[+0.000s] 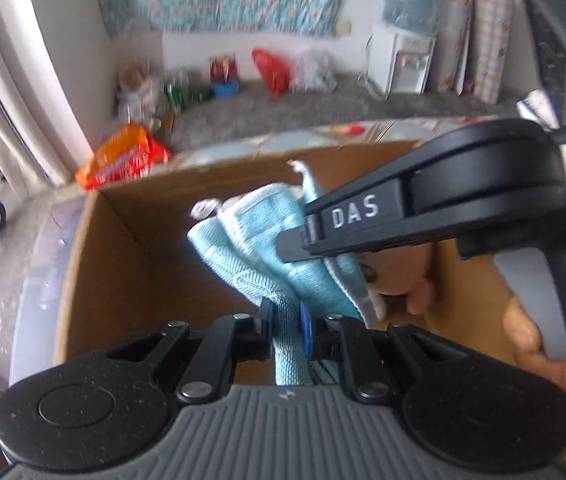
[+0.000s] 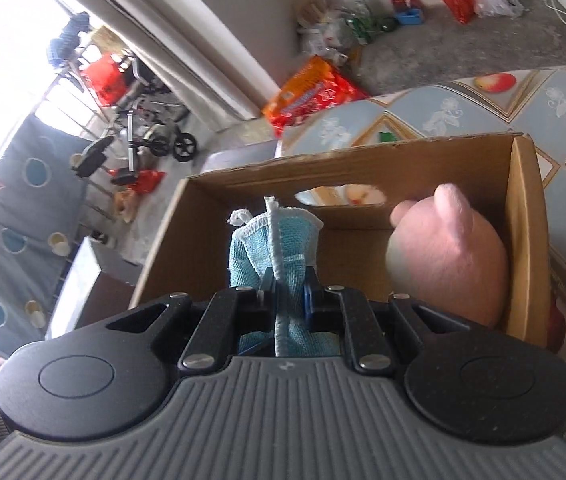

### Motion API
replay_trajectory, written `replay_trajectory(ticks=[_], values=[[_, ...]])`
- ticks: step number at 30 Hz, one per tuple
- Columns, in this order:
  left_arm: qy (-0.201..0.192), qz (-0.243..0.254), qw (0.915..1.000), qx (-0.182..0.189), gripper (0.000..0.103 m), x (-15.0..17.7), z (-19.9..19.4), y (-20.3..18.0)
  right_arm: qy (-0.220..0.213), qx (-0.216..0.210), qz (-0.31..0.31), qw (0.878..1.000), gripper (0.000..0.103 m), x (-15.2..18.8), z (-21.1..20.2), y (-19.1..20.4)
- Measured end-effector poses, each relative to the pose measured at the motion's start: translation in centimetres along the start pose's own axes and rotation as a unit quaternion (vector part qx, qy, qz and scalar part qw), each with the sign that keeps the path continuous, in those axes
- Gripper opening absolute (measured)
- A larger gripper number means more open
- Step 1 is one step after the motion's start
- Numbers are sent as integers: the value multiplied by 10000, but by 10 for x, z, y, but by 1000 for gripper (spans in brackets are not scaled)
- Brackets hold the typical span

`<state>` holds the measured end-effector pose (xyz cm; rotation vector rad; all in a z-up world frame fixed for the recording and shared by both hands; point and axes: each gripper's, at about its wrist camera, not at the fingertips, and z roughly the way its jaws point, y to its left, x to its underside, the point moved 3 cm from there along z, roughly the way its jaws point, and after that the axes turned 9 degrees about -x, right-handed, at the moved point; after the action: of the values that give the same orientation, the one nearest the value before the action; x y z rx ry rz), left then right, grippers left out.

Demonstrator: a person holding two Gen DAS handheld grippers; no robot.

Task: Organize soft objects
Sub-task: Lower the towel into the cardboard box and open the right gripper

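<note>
Blue cloth [image 1: 283, 264] hangs bunched over the open cardboard box [image 1: 95, 264], pinched at its near end by the left gripper [image 1: 285, 322] and also clenched by the right gripper [image 2: 289, 284]; a pink plush toy [image 2: 447, 260] sits inside the box's right side

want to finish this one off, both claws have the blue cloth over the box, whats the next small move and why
Probably lower the blue cloth into the cardboard box beside the pink plush toy, then open. Both left claw and right claw pinch it, above the box's free side.
</note>
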<state>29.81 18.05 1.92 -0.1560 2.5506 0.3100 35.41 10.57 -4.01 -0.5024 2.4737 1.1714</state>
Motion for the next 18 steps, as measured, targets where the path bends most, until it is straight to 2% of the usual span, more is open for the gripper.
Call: replay_trajectory(ticks=[3,5,12,16,18], values=[[288,10,9996,5,14,1,24,0,67,176,84,9998,17,-5,13,-13],[447,42,9990,29,14,1,40,1,26,177,136,9997,29,-7,13,-17],[665,252,9975,22,17,7,71,-12,-400,-235,57,9989,30,-20,-22,-27],[641,450,9969,-81,26,6,77,-19,-592,-374,-5,9975,30,-23,-44,-33],[653,439,9968,-106,43,7,72,-22,-676,-507,-49,9964,30,-22,-56,-32]])
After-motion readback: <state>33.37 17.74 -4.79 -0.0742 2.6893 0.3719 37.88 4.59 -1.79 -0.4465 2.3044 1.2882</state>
